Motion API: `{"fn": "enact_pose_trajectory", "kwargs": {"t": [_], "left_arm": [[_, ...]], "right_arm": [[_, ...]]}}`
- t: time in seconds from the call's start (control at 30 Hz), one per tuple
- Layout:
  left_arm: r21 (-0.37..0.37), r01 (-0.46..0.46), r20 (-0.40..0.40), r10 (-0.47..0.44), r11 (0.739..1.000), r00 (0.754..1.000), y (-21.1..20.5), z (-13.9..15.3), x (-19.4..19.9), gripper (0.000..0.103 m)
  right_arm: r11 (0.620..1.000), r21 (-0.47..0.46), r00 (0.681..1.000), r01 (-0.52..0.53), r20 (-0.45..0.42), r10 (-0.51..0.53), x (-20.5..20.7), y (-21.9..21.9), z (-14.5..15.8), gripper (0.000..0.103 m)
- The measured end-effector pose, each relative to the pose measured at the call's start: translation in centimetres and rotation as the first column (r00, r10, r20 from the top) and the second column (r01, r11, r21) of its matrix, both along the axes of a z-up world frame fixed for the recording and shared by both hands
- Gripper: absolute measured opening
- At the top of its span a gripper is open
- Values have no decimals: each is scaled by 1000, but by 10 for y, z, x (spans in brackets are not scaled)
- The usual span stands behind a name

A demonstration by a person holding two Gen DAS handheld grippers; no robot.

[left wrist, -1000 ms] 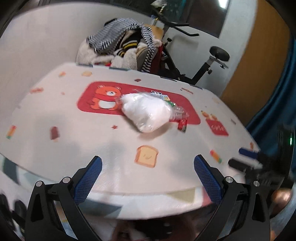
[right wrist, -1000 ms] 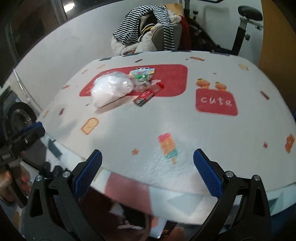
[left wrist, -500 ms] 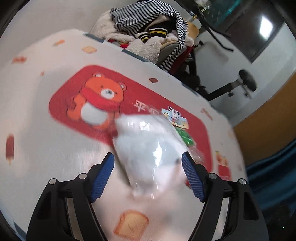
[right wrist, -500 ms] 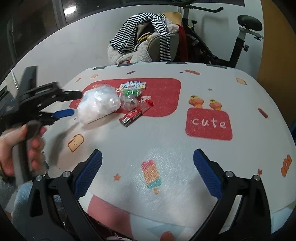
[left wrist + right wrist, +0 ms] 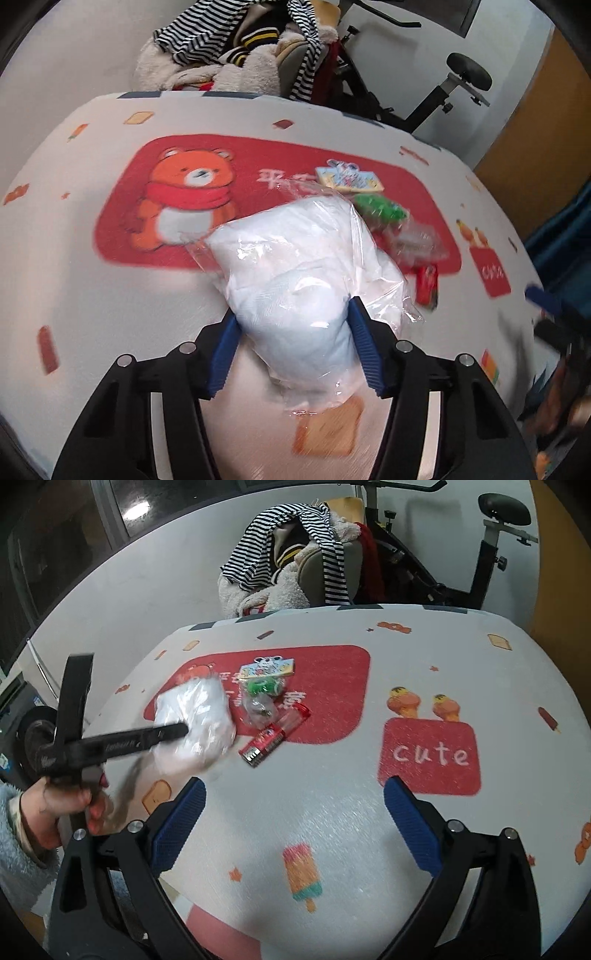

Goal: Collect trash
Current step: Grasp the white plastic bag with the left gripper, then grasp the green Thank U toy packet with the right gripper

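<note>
Crinkly clear plastic wraps the white bundle (image 5: 295,273) that lies on the table (image 5: 92,295) at the centre of the left wrist view, its upper end over the lower edge of the red bear panel (image 5: 177,206). The left gripper (image 5: 293,343) has its blue pads (image 5: 360,343) on either side of the bundle's lower end, and its jaws are closing; the pads look to be touching the wrapping and denting it a little, so I judge a pinch is just forming.

What could go wrong: the wrapping is slick and loose, so the pads may catch only film and let the soft bulk slide out on lifting. The grip sits low on the bundle, so the heavier upper part may sag or swing. Just right of the bundle lie the smaller bits of trash: a cartoon card (image 5: 349,179), a green packet (image 5: 380,210), a crumpled clear wrapper (image 5: 415,242) and a red packet (image 5: 427,286). The bundle's loose film lies near them, so a drag across the table could sweep them along or push them toward the edge.

In the right wrist view, the right gripper (image 5: 293,819) hangs over bare table at the lower centre, jaws spread wide with nothing between them, just starting to narrow. The red packet (image 5: 273,740) is above it in the frame, well apart
</note>
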State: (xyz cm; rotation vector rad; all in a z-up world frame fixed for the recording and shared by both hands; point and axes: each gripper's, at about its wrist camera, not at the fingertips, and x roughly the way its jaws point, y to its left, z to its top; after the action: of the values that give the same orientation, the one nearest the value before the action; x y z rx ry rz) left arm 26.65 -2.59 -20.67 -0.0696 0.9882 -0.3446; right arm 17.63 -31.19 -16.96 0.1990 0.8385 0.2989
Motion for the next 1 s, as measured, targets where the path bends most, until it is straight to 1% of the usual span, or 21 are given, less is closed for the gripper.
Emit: {"fn": "enact_pose_trajectory", "kwargs": {"t": [0.07, 0.17, 0.27, 0.33, 0.37, 0.47, 0.53, 0.6, 0.67, 0.7, 0.73, 0.77, 0.8, 0.83, 0.87, 0.9, 0.93, 1.0], "left_arm": [[-10, -8, -5, 8, 1000, 1000, 11, -1, -6, 57], [-57, -31, -11, 31, 998, 999, 25, -4, -14, 57], [-139, -80, -37, 76, 987, 996, 33, -10, -14, 58], [-133, -81, -35, 77, 988, 996, 31, -9, -14, 58], [-133, -81, -35, 77, 988, 996, 30, -9, -14, 58], [-136, -70, -20, 68, 988, 997, 31, -10, -15, 59], [-138, -82, -16, 80, 987, 997, 30, -11, -15, 59], [-141, -101, -17, 100, 985, 995, 28, -11, -15, 60], [-134, -105, -6, 105, 985, 994, 26, -11, -16, 60], [-135, -106, 1, 107, 985, 994, 26, -12, -17, 60], [-137, -105, 5, 106, 985, 994, 27, -12, -17, 60], [-139, -103, 7, 105, 985, 994, 27, -12, -18, 60], [-140, -102, 8, 104, 985, 995, 27, -12, -18, 60], [-139, -102, 8, 104, 985, 995, 27, -12, -18, 60], [-139, -103, 8, 105, 985, 994, 27, -12, -18, 60], [-139, -104, 9, 106, 985, 994, 27, -12, -19, 60], [-139, -105, 12, 107, 985, 994, 27, -12, -19, 60], [-140, -108, 17, 111, 984, 994, 26, -12, -19, 60]], "right_arm": [[1000, 16, 1000, -15, 1, 15, 7, 4, 2, 89], [999, 30, 999, -30, -12, 31, 28, 10, 6, 83], [999, 36, 999, -31, -29, 32, 66, 21, 6, 80], [998, 5, 997, -55, -48, 55, 90, 34, 2, 76], [998, -29, 997, -58, -58, 56, 104, 41, -1, 71], [994, -73, 993, -77, -92, 70, 130, 58, -7, 69], [989, -120, 991, -84, -116, 70, 150, 73, -14, 69], [986, -144, 989, -84, -136, 64, 164, 82, -21, 69], [982, -153, 978, -114, -191, 84, 175, 92, -33, 69], [976, -179, 971, -124, -227, 82, 180, 98, -41, 69], [972, -192, 968, -132, -237, 85, 181, 101, -45, 70], [967, -215, 971, -135, -222, 86, 180, 104, -45, 71], [963, -234, 970, -137, -229, 83, 180, 107, -46, 69], [962, -234, 971, -137, -226, 83, 180, 108, -45, 65], [963, -232, 970, -136, -227, 83, 178, 107, -43, 53], [965, -225, 972, -134, -221, 83, 177, 106, -41, 50], [967, -218, 975, -129, -207, 83, 175, 105, -37, 49], [971, -211, 985, -112, -152, 81, 165, 100, -23, 48]]}}
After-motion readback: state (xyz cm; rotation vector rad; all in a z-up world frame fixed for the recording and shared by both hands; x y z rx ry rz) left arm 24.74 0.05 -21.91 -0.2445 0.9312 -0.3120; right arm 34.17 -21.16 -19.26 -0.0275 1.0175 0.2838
